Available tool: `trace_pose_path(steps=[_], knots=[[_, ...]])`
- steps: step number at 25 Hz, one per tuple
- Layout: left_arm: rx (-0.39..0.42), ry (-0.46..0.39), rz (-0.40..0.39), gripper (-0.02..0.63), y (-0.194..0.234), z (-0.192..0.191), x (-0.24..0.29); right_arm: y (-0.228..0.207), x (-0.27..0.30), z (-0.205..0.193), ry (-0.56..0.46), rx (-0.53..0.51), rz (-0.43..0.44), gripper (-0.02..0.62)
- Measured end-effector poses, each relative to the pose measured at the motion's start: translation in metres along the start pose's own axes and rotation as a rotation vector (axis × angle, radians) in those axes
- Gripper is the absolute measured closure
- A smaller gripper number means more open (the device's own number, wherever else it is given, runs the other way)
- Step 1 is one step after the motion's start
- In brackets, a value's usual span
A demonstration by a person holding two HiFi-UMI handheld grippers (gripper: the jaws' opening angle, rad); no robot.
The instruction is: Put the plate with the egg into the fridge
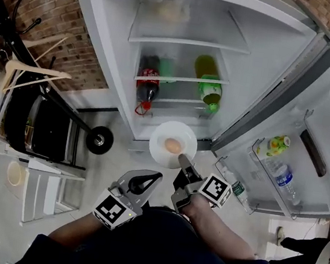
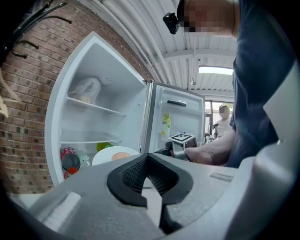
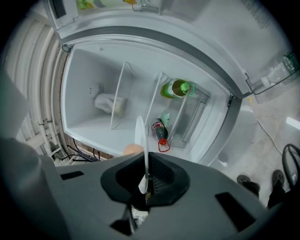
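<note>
A white plate (image 1: 163,153) with a brown egg (image 1: 173,145) on it hangs level just in front of the open fridge (image 1: 101,22), below its shelves. My right gripper (image 1: 181,157) is shut on the plate's near rim. In the right gripper view the plate (image 3: 140,136) shows edge-on between the jaws of the right gripper (image 3: 146,180), with the egg (image 3: 132,150) to its left. My left gripper (image 1: 156,176) is held back beside the right one, shut with nothing in it. The left gripper view shows the plate (image 2: 107,154) and egg (image 2: 121,155) ahead.
In the fridge, a cola bottle (image 1: 147,86) and a green bottle (image 1: 209,84) lie on the lower shelves, and a pale bag (image 1: 170,7) on the top shelf. The open door (image 1: 328,139) at right holds bottles (image 1: 273,146). A dark rack with a wheel (image 1: 99,140) stands left.
</note>
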State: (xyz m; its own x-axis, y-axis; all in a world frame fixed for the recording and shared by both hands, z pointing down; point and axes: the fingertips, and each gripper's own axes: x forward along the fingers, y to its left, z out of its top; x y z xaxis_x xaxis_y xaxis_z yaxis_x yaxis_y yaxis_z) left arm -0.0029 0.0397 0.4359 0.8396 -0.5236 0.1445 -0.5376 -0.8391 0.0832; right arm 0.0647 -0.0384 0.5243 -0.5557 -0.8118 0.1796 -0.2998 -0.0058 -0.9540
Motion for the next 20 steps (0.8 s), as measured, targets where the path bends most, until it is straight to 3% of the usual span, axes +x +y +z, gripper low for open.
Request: trace_pose_path(steps=[13, 20], knots=[[-0.002, 0.006, -0.162, 0.601, 0.089, 0.015, 0.026, 0.003, 0.08, 0.054, -0.15, 0.038, -0.073, 0.571], [-0.01, 0.023, -0.155, 0.601, 0.111, 0.012, 0.039, 0.007, 0.109, 0.088, -0.186, 0.059, -0.054, 0.571]])
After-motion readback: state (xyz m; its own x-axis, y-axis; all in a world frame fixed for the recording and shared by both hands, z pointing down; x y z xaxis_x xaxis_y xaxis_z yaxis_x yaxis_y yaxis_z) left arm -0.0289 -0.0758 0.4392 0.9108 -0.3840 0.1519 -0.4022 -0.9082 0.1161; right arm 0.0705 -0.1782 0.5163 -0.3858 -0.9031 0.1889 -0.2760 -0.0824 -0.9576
